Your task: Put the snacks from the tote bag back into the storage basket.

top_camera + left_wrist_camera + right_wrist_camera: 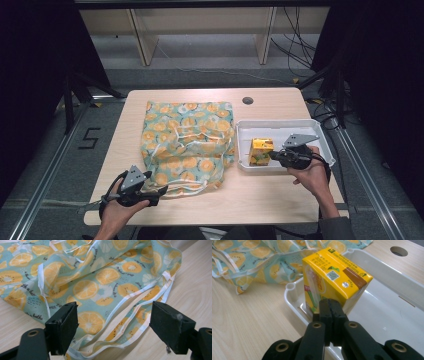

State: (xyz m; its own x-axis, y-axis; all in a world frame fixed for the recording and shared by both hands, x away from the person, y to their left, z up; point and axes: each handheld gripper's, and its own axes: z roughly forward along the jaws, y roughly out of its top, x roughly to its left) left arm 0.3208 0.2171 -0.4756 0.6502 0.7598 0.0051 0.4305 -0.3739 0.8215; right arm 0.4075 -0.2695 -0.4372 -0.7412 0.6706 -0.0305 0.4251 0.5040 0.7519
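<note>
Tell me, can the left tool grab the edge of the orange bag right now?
Probably yes. The left tool is open, its jaws either side of the bag's near edge, which lies flat on the table with nothing over it.

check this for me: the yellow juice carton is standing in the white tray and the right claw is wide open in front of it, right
Not quite. The right claw is shut, its jaws pressed together, as the right gripper view shows. The yellow juice carton does stand in the white tray, just ahead of that claw.

A cloth bag is laid mid-tabletop; to its right, a carton is stood in a tray.
</note>
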